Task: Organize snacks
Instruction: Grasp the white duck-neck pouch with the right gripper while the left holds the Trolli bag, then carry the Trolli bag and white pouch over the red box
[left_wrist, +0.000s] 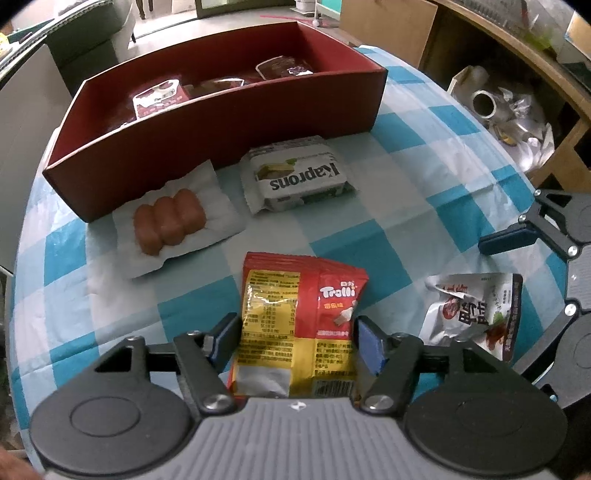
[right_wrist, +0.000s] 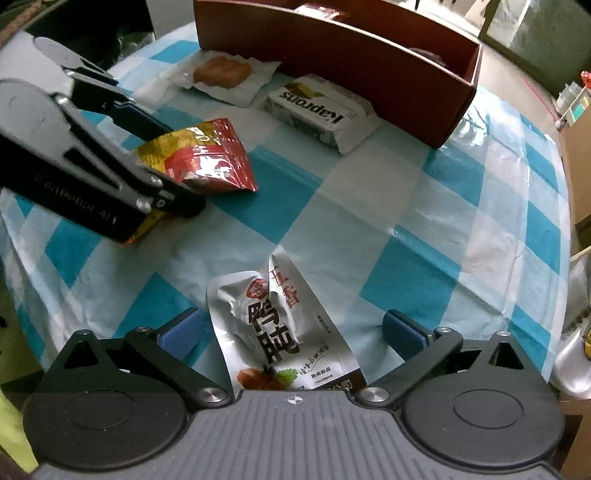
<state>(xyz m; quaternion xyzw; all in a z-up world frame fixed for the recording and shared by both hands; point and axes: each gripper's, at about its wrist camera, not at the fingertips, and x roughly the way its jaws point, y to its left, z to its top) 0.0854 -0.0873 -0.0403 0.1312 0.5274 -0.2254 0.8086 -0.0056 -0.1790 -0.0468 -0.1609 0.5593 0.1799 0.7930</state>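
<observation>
Currently, from left to right as the grippers face the table:

Sausage pack (left_wrist: 170, 221): ahead and to the left of the left gripper, lying flat on the checked tablecloth (left_wrist: 369, 229), its far edge touching the front wall of the red box (left_wrist: 221, 136).

Red box: farthest ahead of both grippers; several dark red packets lie inside it.

Kaprons pack (left_wrist: 295, 175): straight ahead of the left gripper, just beside the sausage pack and close to the box wall, lying flat.

Left gripper (left_wrist: 295, 339): its blue pads (left_wrist: 369, 343) press against both sides of the Trolli bag (left_wrist: 295, 314), clamped on it.

Trolli bag: between the left gripper's fingers, red and yellow, its far end pointing toward the Kaprons pack; whether it is clear of the cloth cannot be told.

Silver duck snack pouch (right_wrist: 284, 328): lying crumpled on the cloth between the fingers of the right gripper (right_wrist: 291, 332), its near end running under that gripper's body.

Right gripper: fingers spread wide apart, each pad clear of the pouch.
</observation>
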